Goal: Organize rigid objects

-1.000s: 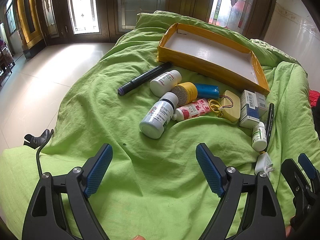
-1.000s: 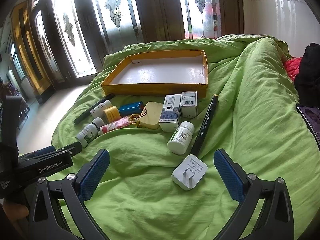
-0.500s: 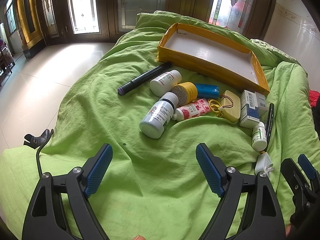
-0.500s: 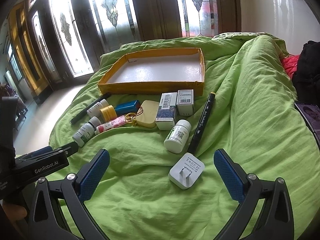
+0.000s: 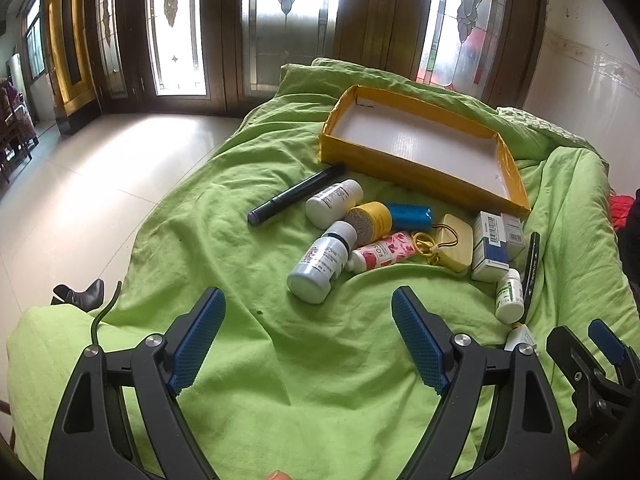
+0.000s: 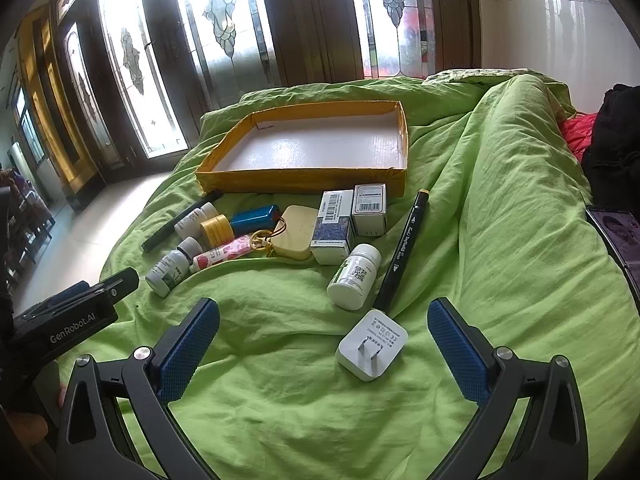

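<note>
Green bedspread (image 6: 500, 240), right gripper (image 6: 323, 344) nearer white charger (image 6: 372, 345), both grippers' fingers wide, left gripper (image 5: 308, 344) unmoved

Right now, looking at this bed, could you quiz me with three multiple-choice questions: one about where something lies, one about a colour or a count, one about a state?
1. Where does the white plug adapter lie?
A. in the tray
B. on the green cover between the right claw's fingers
C. on the floor

2. What colour are the walls of the tray?
A. yellow
B. red
C. black

3. What is the state of the left claw?
A. shut on a bottle
B. shut on nothing
C. open, holding nothing

Answers:
1 B: the adapter rests on the cover, prongs up, just ahead of the right claw.
2 A: the rim is yellow around a white floor.
3 C: its blue pads stand wide apart over bare cover.
</note>
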Demonstrator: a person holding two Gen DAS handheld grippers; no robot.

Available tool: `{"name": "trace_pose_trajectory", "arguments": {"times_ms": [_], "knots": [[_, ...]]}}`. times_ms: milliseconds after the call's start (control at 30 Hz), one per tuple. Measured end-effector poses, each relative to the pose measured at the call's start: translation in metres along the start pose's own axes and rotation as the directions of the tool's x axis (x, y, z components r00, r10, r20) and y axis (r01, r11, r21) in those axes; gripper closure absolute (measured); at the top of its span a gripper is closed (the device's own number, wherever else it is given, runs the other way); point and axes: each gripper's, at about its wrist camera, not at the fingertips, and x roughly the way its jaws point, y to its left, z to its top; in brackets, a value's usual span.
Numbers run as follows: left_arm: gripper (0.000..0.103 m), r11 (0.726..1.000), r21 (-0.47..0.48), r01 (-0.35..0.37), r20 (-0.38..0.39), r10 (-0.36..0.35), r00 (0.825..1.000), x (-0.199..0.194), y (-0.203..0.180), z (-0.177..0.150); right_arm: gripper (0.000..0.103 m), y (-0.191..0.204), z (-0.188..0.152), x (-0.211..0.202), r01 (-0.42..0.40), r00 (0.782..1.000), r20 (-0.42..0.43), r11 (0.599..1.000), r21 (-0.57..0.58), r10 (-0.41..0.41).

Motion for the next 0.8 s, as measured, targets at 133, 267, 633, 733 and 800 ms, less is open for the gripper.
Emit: {"name": "trace_pose_trajectory", "arguments": {"times_ms": [133, 267, 633, 733, 800], "knots": [[0.017, 1.000, 0.012, -0.004, 0.005, 0.004, 1.000, 0.002, -0.001, 0.000, 0.001, -0.001, 0.000, 0.000, 0.002, 1.000, 0.001, 1.000, 0.007, -0.002], [0.017, 1.000, 0.014, -0.004, 0.006, 0.004, 1.000, 0.002, -0.001, -0.001, 0.001, -0.001, 0.000, 0.000, 0.003, 1.000, 0.000, 1.000, 0.009, -0.003], [0.017, 1.000, 0.012, 0.005, -0.013, -0.004, 1.000, 0.003, -0.002, 0.000, 0.001, -0.009, 0.019, 0.015, -0.011, 0.989, -0.145, 0.999, 0.052, 0.019], [0.017, 1.000, -0.003, 0.025, -0.027, -0.025, 0.999, 0.004, 0.000, 0.009, 0.001, -0.010, 0.036, 0.022, -0.033, 0.981, -0.188, 0.998, 0.056, 0.043], [0.017, 0.999, 0.006, 0.035, -0.027, -0.035, 0.999, 0.004, 0.002, 0.020, 0.001, -0.009, 0.049, 0.023, -0.051, 0.980, -0.190, 0.998, 0.042, 0.058]]}}
